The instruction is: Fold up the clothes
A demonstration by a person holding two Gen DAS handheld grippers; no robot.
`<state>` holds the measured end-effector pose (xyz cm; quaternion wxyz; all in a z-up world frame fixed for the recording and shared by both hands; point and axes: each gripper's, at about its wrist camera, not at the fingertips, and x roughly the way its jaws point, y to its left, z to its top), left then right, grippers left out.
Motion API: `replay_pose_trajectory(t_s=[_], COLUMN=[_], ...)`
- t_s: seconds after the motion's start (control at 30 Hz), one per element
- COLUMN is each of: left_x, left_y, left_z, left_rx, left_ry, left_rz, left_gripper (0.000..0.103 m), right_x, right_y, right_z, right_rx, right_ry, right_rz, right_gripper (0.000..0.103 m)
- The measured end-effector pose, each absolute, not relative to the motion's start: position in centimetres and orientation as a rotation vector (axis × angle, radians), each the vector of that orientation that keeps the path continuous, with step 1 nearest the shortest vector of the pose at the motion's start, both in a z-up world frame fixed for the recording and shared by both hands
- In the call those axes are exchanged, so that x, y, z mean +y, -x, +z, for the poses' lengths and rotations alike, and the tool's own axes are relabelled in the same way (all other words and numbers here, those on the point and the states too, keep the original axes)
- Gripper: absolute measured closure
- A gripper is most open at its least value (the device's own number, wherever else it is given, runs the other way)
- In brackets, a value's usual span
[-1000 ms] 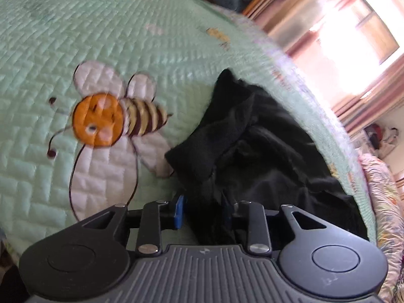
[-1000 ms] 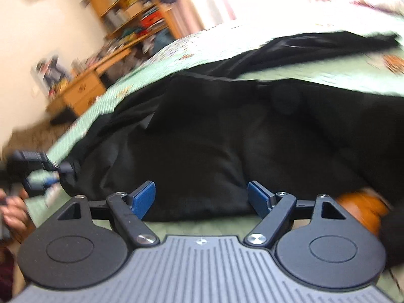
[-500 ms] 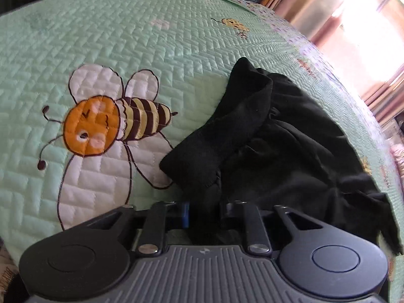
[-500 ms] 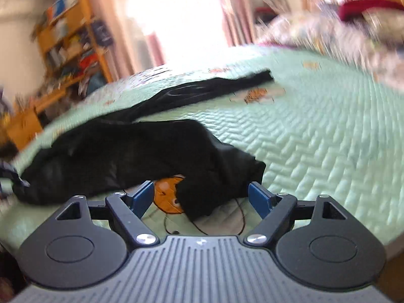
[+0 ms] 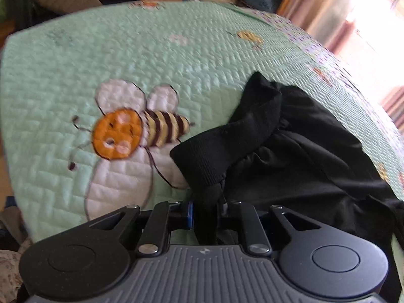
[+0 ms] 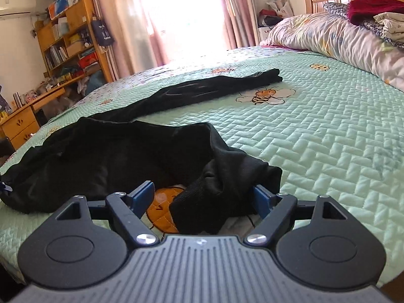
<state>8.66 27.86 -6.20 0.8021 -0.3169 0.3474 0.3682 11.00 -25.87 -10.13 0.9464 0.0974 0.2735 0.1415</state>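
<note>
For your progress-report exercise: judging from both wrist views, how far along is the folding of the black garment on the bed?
Barely begun. Nothing looks folded: the black garment lies crumpled on the green quilt, one leg stretched away. In hand: the left gripper, whose jaws have just been closing, pinches the ribbed waistband. The right gripper is open around another bunched edge, not yet gripping. Spreading flat and every fold remain.

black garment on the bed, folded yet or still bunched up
Still bunched: the black garment lies crumpled in loose heaps on the green quilt, one leg trailing away; the left gripper pinches its ribbed edge.
</note>
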Motion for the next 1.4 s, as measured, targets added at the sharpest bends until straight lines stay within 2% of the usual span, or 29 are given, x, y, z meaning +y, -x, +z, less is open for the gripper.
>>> replay_pose_trajectory(t_s=[0.1,0.13,0.17,0.23,0.37,0.47,0.6,0.63,0.73,0.77,0.8,0.87,0.93,1.03,1.1,1.17,1.3,1.4], left_x=[26.9,26.5,26.1,25.6,25.9,26.1,26.4,26.4,26.3,26.3,26.3,26.2,26.1,25.6,25.2,24.8,24.5,23.5], left_y=[-9.1,-9.2,-9.4,-9.6,-9.5,-9.3,-8.9,-8.8,-8.5,-8.4,-8.3,-7.9,-7.4,-6.2,-5.3,-4.4,-3.3,-2.9], left_z=[-5.6,-5.4,-5.3,-5.0,-4.4,-3.8,-3.9,-4.0,-4.5,-4.7,-4.8,-5.0,-5.0,-4.6,-4.0,-3.3,-1.8,-0.6], left_rx=[0.750,0.754,0.758,0.766,0.764,0.752,0.756,0.761,0.792,0.807,0.822,0.853,0.877,0.878,0.874,0.861,0.835,0.795], left_ry=[0.628,0.606,0.583,0.565,0.569,0.560,0.581,0.586,0.586,0.583,0.580,0.579,0.589,0.601,0.611,0.621,0.641,0.641], left_rz=[0.817,0.825,0.833,0.847,0.874,0.897,0.916,0.920,0.904,0.892,0.879,0.853,0.838,0.828,0.830,0.851,0.909,0.907], left_gripper=[0.089,0.090,0.090,0.090,0.091,0.091,0.091,0.091,0.089,0.089,0.086,0.079,0.076,0.065,0.045,0.034,0.024,0.023], right_x=[-26.1,-26.2,-26.3,-26.4,-26.2,-26.1,-27.3,-27.7,-30.4,-31.6,-32.8,-34.6,-35.3,-36.0,-36.4,-36.0,-34.6,-33.6], right_y=[-11.1,-11.1,-11.3,-11.4,-11.1,-10.7,-12.1,-12.9,-16.2,-16.6,-16.6,-15.5,-14.3,-12.8,-12.0,-11.5,-11.0,-11.1], right_z=[-10.4,-10.4,-10.3,-10.2,-9.2,-7.0,-3.9,-3.4,-3.7,-4.0,-4.2,-5.1,-6.4,-8.4,-9.5,-9.8,-9.1,-8.5], right_rx=[0.550,0.548,0.546,0.537,0.495,0.403,0.278,0.269,0.344,0.371,0.384,0.381,0.394,0.449,0.485,0.499,0.500,0.500], right_ry=[-0.207,-0.209,-0.207,-0.200,-0.131,-0.035,0.053,0.065,0.005,-0.066,-0.149,-0.283,-0.348,-0.424,-0.493,-0.531,-0.541,-0.552], right_rz=[0.302,0.307,0.312,0.321,0.342,0.325,0.192,0.141,0.032,0.024,0.016,0.022,0.038,0.051,0.061,0.077,0.129,0.209], right_gripper=[0.027,0.040,0.057,0.068,0.079,0.081,0.080,0.075,0.072,0.068,0.065,0.049,0.041,0.041,0.040,0.039,0.035,0.026])
